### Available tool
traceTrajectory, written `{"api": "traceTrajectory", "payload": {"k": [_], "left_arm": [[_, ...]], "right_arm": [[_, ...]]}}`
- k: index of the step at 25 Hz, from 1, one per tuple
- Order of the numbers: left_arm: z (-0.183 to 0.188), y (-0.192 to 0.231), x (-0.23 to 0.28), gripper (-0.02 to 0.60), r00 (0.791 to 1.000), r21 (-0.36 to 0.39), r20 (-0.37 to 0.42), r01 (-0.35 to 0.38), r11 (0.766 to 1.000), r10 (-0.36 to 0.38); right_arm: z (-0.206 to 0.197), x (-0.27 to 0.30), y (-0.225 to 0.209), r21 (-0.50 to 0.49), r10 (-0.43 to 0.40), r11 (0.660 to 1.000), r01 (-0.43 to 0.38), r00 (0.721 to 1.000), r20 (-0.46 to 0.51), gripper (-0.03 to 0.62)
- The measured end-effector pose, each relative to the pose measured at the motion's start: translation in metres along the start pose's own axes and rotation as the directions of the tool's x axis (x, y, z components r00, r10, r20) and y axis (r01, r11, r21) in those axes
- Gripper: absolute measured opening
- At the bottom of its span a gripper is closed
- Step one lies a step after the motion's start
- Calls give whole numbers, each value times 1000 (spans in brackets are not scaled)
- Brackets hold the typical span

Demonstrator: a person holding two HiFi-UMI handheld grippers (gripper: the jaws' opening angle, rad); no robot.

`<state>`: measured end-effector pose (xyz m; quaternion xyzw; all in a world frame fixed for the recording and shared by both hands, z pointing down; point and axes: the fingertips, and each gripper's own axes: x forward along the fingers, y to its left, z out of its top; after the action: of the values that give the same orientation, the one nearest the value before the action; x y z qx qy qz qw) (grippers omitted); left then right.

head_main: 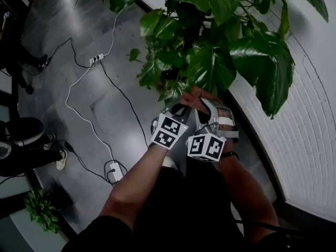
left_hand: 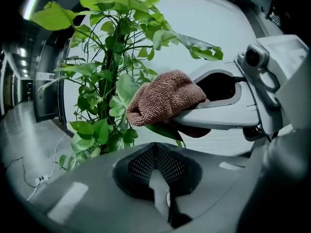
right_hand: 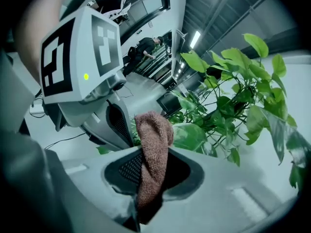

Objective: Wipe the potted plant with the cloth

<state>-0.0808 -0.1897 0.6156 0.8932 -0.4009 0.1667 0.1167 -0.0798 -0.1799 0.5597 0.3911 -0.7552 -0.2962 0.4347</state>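
Cloth of brown looped terry (right_hand: 153, 144) sat pinched in my right tongs (right_hand: 151, 177) and lay over a leaf of the green potted plant (left_hand: 108, 74) — my left tongs (left_hand: 155, 171) were drawn together.

From the head we look steeply down on the left gripper (head_main: 176, 112) and right gripper (head_main: 210, 109), close beneath the potted plant (head_main: 220, 46); each gripper view looks along its own jaws, very near; both share the cloth (left_hand: 165, 98) and that plant.

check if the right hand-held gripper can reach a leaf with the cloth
Probably yes: the right hand-held gripper holds the cloth, and a broad leaf sits just past it with nothing between.
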Motion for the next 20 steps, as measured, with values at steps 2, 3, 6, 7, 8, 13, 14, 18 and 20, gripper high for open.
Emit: {"api": "traceTrajectory", "payload": {"k": [2, 3, 6, 7, 8, 13, 14, 18, 20], "left_arm": [[-4, -4, -3, 17, 1000, -7, -10, 5, 1000, -5], [-5, -6, -4, 17, 1000, -12, -13, 7, 1000, -7], [-5, -11, -8, 17, 1000, -20, -21, 11, 1000, -12], [-5, -12, -9, 17, 1000, -22, -21, 13, 1000, -13], [-4, -13, -10, 17, 1000, -25, -21, 13, 1000, -14], [-3, -12, -14, 17, 1000, -49, -12, 2, 999, -3], [-2, -11, -14, 17, 1000, -50, -9, 0, 999, 0], [4, -11, -16, 17, 1000, -47, -6, -5, 999, 5], [7, -9, -19, 17, 1000, -54, -12, -19, 998, 19]], "right_arm": [[-1, -4, 5, 8, 12, 1000, -12, 1000, -7, 66], [0, -6, 6, 15, 18, 1000, -18, 1000, -10, 66], [-1, -11, 13, 21, 37, 999, -37, 999, -14, 66], [-1, -12, 15, 22, 43, 999, -42, 999, -14, 66], [0, -14, 16, 27, 46, 999, -46, 999, -14, 66], [6, -25, 3, 104, 37, 994, -36, 999, -7, 66], [5, -24, -1, 113, 31, 993, -31, 1000, -3, 66], [6, -25, -14, 168, 30, 985, -30, 1000, 7, 66], [8, -26, -21, 221, 39, 974, -40, 999, 10, 66]]}}
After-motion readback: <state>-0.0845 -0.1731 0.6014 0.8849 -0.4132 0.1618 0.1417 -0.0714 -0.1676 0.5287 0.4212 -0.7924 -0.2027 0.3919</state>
